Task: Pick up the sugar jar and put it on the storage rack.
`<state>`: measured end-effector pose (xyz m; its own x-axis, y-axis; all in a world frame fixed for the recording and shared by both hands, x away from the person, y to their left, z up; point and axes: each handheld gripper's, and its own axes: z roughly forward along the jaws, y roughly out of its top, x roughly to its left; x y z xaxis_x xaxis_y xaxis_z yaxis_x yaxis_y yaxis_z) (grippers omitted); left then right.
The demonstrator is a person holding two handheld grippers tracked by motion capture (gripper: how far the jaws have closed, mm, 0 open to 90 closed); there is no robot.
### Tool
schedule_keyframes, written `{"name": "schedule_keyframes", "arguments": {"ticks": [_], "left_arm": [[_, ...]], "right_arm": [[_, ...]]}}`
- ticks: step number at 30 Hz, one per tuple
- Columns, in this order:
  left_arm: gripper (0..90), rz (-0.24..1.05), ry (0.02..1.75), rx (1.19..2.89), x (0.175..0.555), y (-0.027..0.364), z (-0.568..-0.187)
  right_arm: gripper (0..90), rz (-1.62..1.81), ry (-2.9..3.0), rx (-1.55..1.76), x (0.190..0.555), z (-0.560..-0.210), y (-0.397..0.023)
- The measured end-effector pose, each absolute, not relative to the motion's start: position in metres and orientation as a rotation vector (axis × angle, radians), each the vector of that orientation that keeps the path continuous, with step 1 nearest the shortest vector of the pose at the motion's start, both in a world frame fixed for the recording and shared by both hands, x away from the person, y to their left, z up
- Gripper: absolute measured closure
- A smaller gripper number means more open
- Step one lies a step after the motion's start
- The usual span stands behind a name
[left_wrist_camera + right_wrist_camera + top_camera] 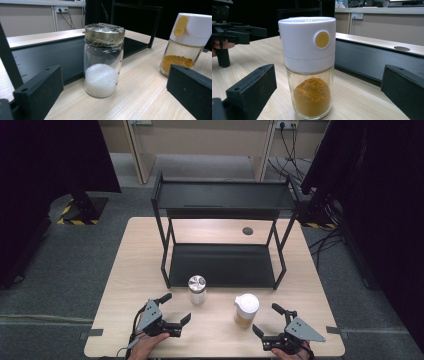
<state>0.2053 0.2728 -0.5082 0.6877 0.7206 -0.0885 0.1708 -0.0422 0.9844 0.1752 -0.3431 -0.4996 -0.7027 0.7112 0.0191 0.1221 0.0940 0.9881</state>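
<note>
Nearest first: left gripper sits low at the near edge of the pale wooden table, jaws spread wide, nothing between the pads. Just ahead of its jaws, apart from them, stands the clear glass jar with a taped metal lid, upright, white granules filling roughly its lower third; in the left gripper view that jar is centred between the two black jaws and beyond their tips, no contact. Right gripper is likewise at the near edge, jaws spread wide, pinching nothing. Just ahead of it, to its inner side, stands the clear glass shaker with a white plastic cap and yellow button, upright, orange-yellow powder in the bottom; in the right gripper view the shaker stands centred past the jaw tips, untouched. Jar and shaker stand near each other, not touching, both between the grippers and the rack. Farther out from both grippers: black metal two-tier shelf rack, its lower tray resting on the table just behind the jar. Beyond it, grey carpet floor.
</note>
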Motion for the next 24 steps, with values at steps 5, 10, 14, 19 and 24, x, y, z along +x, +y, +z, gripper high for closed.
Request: {"name": "schedule_keyframes", "arguments": {"ticks": [5,10,14,19,24], "left_arm": [[0.2,0.516,0.752,1.582,0.2054,0.2729,-0.5083],[0.2,0.514,0.753,1.583,0.2054,0.2726,-0.5081],[0.2,0.51,0.756,1.586,0.2055,0.2717,-0.5077],[0.2,0.512,0.764,1.584,0.2057,0.27,-0.507],[0.2,0.519,0.767,1.581,0.2074,0.2663,-0.5041]], "right_arm": [[0.4,1.654,1.897,0.813,0.1742,-0.5001,-0.3435],[0.4,1.658,1.894,0.815,0.1741,-0.5005,-0.3433],[0.4,1.659,1.892,0.816,0.1737,-0.5006,-0.3429],[0.4,1.67,1.888,0.817,0.1738,-0.5014,-0.3431],[0.4,1.676,1.887,0.82,0.1736,-0.502,-0.3424]]}}
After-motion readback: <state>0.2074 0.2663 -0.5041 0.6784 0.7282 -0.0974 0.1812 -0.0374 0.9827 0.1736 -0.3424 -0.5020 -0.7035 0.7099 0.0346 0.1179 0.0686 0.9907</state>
